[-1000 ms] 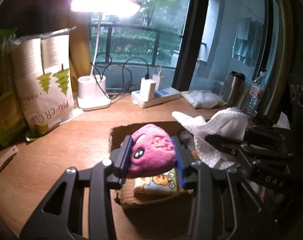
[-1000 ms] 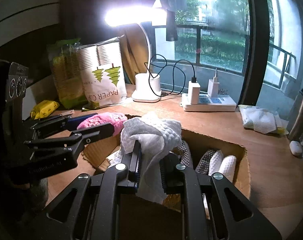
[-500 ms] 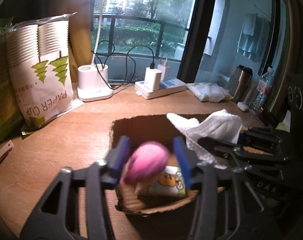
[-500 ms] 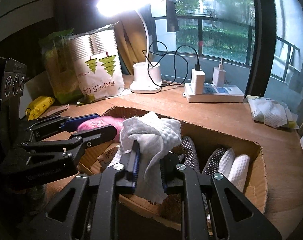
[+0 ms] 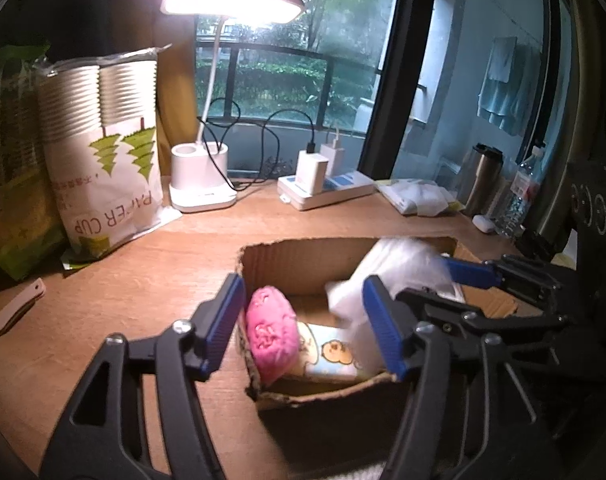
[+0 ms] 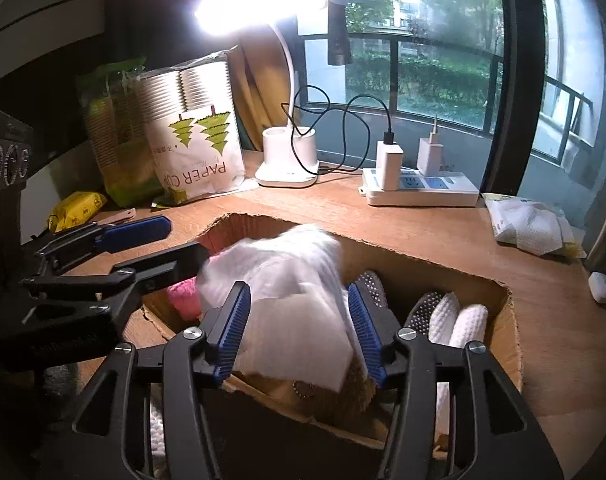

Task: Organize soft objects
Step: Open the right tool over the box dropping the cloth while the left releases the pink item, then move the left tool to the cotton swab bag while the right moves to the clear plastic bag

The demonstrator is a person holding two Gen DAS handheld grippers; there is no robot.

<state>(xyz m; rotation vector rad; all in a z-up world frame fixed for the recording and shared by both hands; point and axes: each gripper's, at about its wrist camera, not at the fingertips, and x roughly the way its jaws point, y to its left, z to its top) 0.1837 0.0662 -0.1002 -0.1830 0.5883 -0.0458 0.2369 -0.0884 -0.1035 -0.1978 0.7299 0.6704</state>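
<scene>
The right hand-held gripper (image 6: 299,330) stands with jaws spread over an open brown cardboard box (image 6: 507,320), a blurred white cloth (image 6: 287,280) between them; the left hand-held gripper (image 6: 171,242) alongside is spread too.

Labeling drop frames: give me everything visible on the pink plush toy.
The pink plush toy is a small rounded fuzzy lump with a faint stitched pattern on its side. It lies tilted inside the cardboard box, against the left wall, resting partly on a cartoon-printed packet. The left hand-held gripper is open above it, fingers clear. From the right wrist view only a pink edge shows behind the white cloth.
</scene>
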